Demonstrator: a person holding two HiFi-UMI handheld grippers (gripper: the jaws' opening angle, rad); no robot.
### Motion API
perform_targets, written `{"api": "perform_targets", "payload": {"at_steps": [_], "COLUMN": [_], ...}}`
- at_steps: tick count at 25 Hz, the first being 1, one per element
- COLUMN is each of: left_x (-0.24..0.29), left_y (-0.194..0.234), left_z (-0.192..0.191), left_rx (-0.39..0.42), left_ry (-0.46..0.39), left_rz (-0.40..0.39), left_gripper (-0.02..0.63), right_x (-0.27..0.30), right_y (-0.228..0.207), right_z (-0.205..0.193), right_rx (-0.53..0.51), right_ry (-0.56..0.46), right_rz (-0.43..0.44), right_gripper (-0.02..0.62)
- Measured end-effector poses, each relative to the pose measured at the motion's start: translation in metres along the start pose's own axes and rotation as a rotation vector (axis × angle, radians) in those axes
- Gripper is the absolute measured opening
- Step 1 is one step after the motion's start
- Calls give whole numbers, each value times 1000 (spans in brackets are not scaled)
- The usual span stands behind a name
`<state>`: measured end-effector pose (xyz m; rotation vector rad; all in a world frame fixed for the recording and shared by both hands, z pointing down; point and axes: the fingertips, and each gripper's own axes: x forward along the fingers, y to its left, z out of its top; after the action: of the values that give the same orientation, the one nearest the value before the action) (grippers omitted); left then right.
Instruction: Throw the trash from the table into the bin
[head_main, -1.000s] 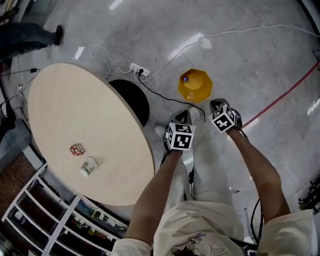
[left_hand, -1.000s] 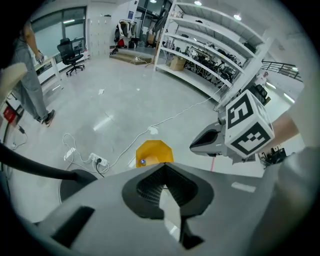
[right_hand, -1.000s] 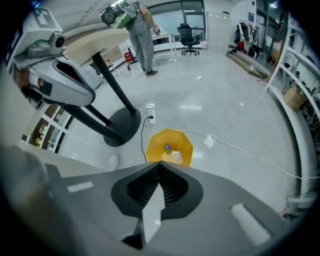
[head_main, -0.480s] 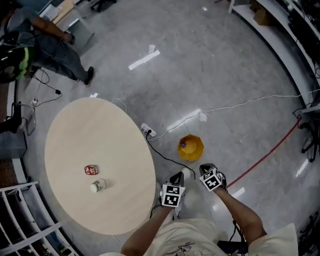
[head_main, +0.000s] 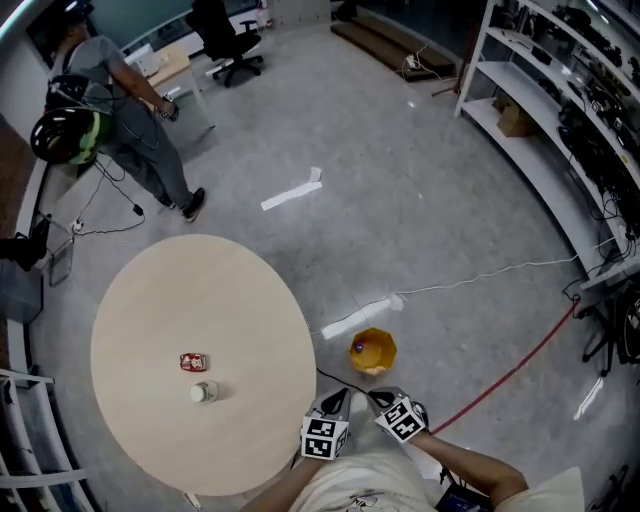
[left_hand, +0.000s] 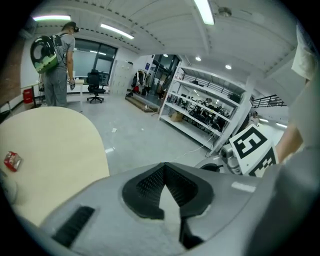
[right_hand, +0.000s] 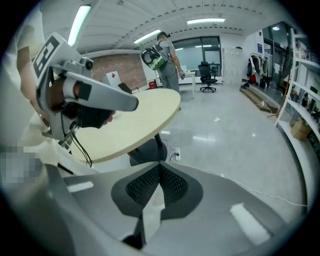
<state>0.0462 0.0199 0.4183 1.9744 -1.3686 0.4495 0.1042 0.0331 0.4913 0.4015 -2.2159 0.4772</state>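
Grey concrete floor (head_main: 420, 200) fills most of the head view. At its 10 o'clock a person (head_main: 128, 95) stands with their back turned, taking no part in the job.

A round table (head_main: 140, 330) sits at 8 o'clock, and both pieces of trash lie near its middle. One is a red packet (head_main: 193, 362), and a white cup (head_main: 203, 392) lies just beside it at the packet's 6 o'clock. Neither has been picked up, so the job looks unstarted. Both lie well in from the rim, so I judge that a reach across the tabletop is needed.

The left gripper (head_main: 338, 400) is at the table's 4 o'clock, off its edge and close to the body. Its own view shows the jaws pressed together with nothing between them. It looks like a carrying pose, not a reach.

The yellow bin (head_main: 372, 351) stands on the floor at 12 o'clock from the two grippers, just beside the table's 3 o'clock edge. I think it is there so the carry from tabletop to bin is short.

The right gripper (head_main: 378, 397) is just beside the left one at its 3 o'clock, and it too is closed tight and empty.

Shelves (head_main: 560, 110) line the wall at 2 o'clock, well apart from all this.
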Motion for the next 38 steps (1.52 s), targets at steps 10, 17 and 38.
{"api": "perform_targets", "payload": {"at_steps": [10, 17, 38], "left_x": [-148, -185, -272], "left_y": [36, 85, 261], "left_z": [19, 37, -76], "left_rx": [-96, -92, -188], "left_ry": [-250, -441, -331], "left_rz": [85, 197, 641], "left_gripper": [6, 6, 298], "right_x": [-66, -57, -35], "right_y": [88, 116, 204], "right_z": [153, 193, 214], "right_rx": [55, -51, -311], "right_ry": [-359, -426, -347], "right_rz": [-43, -12, 62], "right_gripper": [3, 3, 3]}}
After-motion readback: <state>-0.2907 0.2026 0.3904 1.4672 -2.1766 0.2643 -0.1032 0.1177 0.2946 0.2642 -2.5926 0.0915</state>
